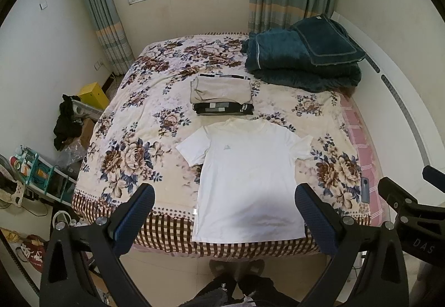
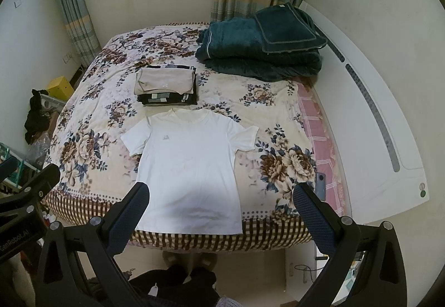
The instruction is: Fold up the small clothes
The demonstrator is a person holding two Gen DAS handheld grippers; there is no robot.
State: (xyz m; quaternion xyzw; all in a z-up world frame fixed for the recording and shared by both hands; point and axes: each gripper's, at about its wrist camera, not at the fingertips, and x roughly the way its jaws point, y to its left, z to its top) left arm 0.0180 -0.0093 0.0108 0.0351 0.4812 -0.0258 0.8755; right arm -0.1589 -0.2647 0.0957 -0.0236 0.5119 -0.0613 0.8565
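Observation:
A white T-shirt [image 1: 244, 167] lies flat and spread out on the flowered bed cover [image 1: 133, 156], collar away from me, hem at the near bed edge. It also shows in the right wrist view [image 2: 189, 165]. Behind it sits a pile of folded clothes [image 1: 221, 96], beige on top of dark ones, also seen in the right wrist view [image 2: 165, 84]. My left gripper [image 1: 225, 195] is open and empty, held above the shirt's hem. My right gripper [image 2: 221, 194] is open and empty, above the hem's right side.
A folded dark green blanket and pillow [image 1: 303, 56] lie at the bed's far right. A phone [image 2: 321, 186] lies at the bed's right edge by the white headboard [image 2: 375, 126]. Clutter and a yellow box [image 1: 93, 94] stand on the floor left of the bed.

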